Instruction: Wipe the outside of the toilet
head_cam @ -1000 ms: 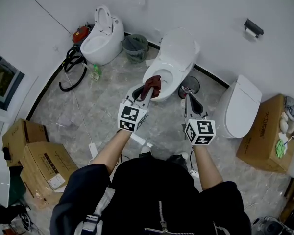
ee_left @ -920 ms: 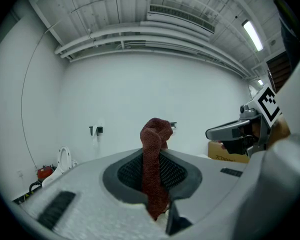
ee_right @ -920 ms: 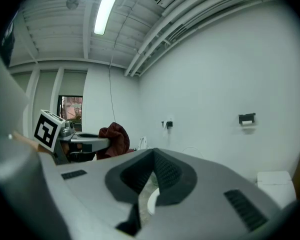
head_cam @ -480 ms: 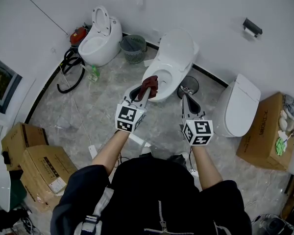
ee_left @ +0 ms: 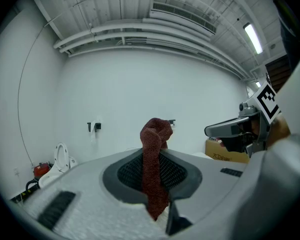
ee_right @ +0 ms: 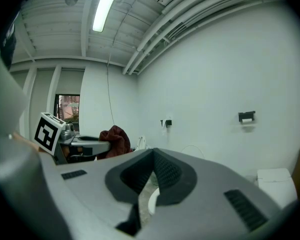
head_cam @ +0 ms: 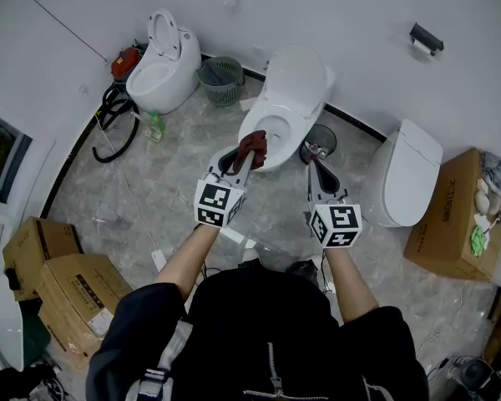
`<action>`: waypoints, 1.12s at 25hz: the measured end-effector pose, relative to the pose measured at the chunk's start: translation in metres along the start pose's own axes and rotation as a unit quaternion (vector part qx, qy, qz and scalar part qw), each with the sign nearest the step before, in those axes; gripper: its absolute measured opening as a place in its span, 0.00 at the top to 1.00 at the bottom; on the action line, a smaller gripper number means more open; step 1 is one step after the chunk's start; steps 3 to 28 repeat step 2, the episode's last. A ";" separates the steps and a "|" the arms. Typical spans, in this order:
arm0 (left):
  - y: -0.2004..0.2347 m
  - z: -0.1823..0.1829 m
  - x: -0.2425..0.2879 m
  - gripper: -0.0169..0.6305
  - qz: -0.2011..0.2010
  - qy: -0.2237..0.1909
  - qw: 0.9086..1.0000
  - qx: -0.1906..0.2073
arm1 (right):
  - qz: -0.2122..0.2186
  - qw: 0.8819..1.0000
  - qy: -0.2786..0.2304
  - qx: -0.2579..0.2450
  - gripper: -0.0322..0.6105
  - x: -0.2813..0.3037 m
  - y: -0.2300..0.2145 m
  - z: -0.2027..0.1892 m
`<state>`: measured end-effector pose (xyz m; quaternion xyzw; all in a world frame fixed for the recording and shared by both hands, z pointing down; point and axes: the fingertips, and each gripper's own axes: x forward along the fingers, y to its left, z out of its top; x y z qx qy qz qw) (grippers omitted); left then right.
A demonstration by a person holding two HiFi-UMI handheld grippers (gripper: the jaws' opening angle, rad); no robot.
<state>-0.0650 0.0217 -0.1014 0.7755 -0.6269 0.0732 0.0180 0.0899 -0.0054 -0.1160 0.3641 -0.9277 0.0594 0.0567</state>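
Observation:
A white toilet (head_cam: 296,86) stands against the far wall with its lid up and the bowl facing me. My left gripper (head_cam: 249,150) is shut on a dark red cloth (head_cam: 252,145), held over the front rim of the bowl. In the left gripper view the cloth (ee_left: 154,169) hangs bunched between the jaws. My right gripper (head_cam: 315,167) is shut and holds nothing; it hovers to the right of the bowl, apart from it. The right gripper view looks along those jaws (ee_right: 152,154) and shows the left gripper (ee_right: 90,145) with the cloth (ee_right: 117,138).
A second toilet (head_cam: 159,65) stands at the far left and a third (head_cam: 405,178) at the right. Between them sit a green basket (head_cam: 220,79) and a black bin (head_cam: 321,140). Cardboard boxes (head_cam: 67,291) (head_cam: 451,215) flank me. A black hose (head_cam: 108,124) lies left.
Both grippers have edged slightly forward and the head view has shifted a little. The cloth stays clamped in the left gripper over the bowl's front rim.

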 end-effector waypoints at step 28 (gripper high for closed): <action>0.002 -0.002 0.001 0.88 -0.002 0.001 1.000 0.000 | -0.001 1.000 0.000 0.001 0.95 0.002 0.001 0.000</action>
